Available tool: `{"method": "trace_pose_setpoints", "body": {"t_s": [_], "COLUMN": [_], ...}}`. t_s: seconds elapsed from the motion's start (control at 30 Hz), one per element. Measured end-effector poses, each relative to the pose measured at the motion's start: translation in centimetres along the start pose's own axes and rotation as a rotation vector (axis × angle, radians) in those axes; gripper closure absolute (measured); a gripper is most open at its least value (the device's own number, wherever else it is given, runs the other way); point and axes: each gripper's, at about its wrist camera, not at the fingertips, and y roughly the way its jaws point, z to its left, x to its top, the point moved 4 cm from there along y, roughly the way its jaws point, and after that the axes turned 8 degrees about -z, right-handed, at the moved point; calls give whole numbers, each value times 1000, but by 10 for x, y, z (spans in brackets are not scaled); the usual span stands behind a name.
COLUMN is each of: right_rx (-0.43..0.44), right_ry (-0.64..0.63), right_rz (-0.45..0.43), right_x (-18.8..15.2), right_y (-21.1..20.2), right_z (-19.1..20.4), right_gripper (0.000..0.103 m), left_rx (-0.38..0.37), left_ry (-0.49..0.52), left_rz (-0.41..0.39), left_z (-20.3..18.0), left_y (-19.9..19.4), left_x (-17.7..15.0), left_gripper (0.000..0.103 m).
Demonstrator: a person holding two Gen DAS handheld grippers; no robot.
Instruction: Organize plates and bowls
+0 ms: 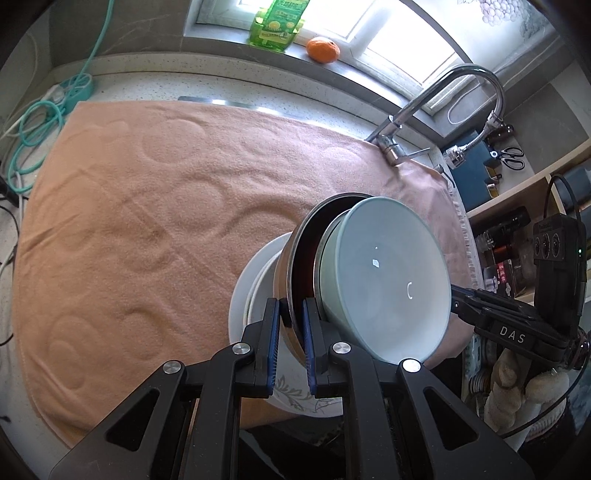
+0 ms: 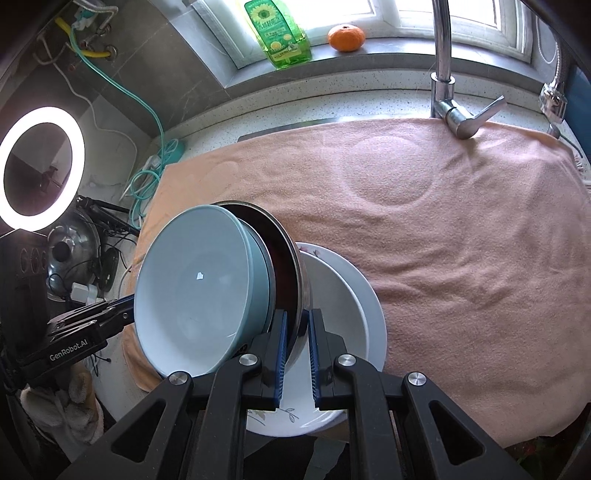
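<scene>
A steel bowl [image 1: 295, 254] with a dark inside holds a pale blue bowl [image 1: 384, 280] nested in it; both are tilted on edge. My left gripper [image 1: 291, 310] is shut on the steel bowl's rim. My right gripper [image 2: 295, 321] is shut on the rim of the steel bowl [image 2: 291, 258] from the opposite side, with the blue bowl [image 2: 199, 291] to its left. Below them white plates [image 1: 243, 291] are stacked with a floral bowl [image 2: 332, 295] on the orange towel [image 1: 147, 206]. The right gripper also shows in the left wrist view [image 1: 458, 301].
A tap [image 2: 443, 55] stands at the back of the towel [image 2: 461, 240]. A green bottle [image 2: 277, 33] and an orange [image 2: 346, 37] sit on the sill. Cables [image 1: 33, 129] lie at left. A ring light [image 2: 40, 166] and a steel pot [image 2: 70, 251] stand beside the counter.
</scene>
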Motion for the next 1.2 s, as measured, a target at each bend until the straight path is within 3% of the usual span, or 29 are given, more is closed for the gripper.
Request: {"method": "trace_pose_setpoints", "body": {"t_s": [1.2], "right_rx": [11], "right_ry": [16], "right_rz": [41], "right_x": [-26], "right_y": [8], "right_z": [-20], "right_gripper": [93], "left_rx": [22], "left_ry": [4], "left_rz": [55], "left_z": [-9], "left_y": [15], "left_x": [-15], "left_gripper": [93]}}
